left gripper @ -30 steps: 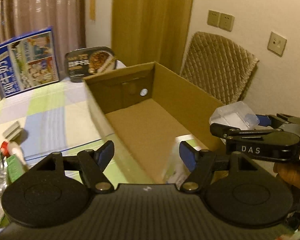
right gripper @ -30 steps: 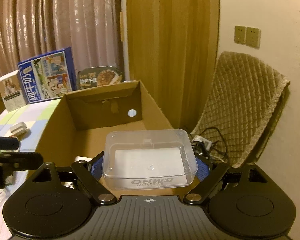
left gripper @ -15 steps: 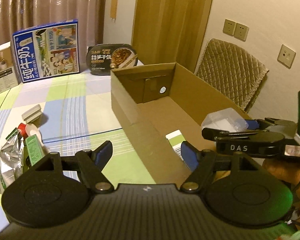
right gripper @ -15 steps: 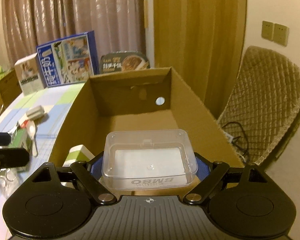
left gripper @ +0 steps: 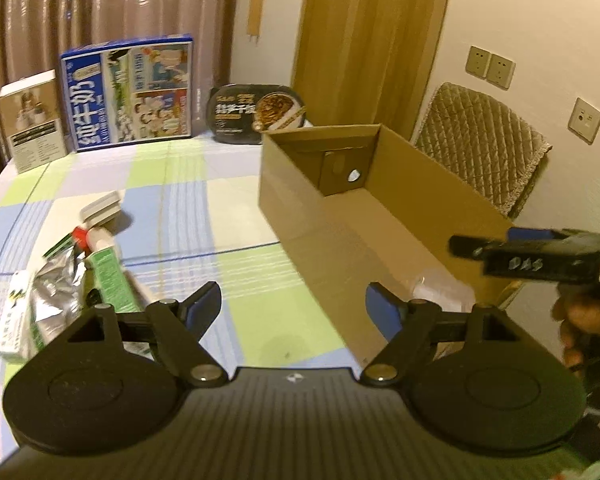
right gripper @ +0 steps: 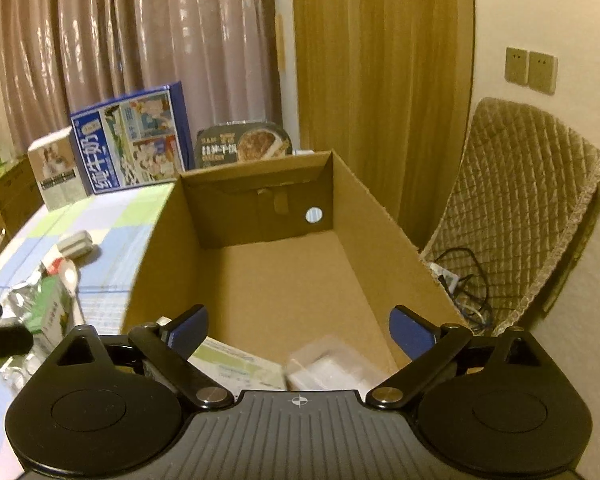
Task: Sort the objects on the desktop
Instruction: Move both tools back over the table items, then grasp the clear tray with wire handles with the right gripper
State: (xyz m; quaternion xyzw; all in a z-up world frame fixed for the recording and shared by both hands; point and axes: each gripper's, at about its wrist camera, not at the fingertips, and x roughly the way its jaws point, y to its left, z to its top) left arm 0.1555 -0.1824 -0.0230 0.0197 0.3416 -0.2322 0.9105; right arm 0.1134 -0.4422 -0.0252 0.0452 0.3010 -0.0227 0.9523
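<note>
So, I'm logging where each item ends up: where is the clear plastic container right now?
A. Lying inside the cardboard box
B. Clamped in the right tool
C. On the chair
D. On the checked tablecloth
A: the clear plastic container lies on the floor of the cardboard box, free of the opening right tool.

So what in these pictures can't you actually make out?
- Clear plastic container: right wrist view, motion-blurred, near end behind gripper body; contents unreadable.
- Green-and-white packet in the cardboard box: part hidden by the gripper finger.
- Table clutter: left wrist view, overlapping, labels too small.
</note>
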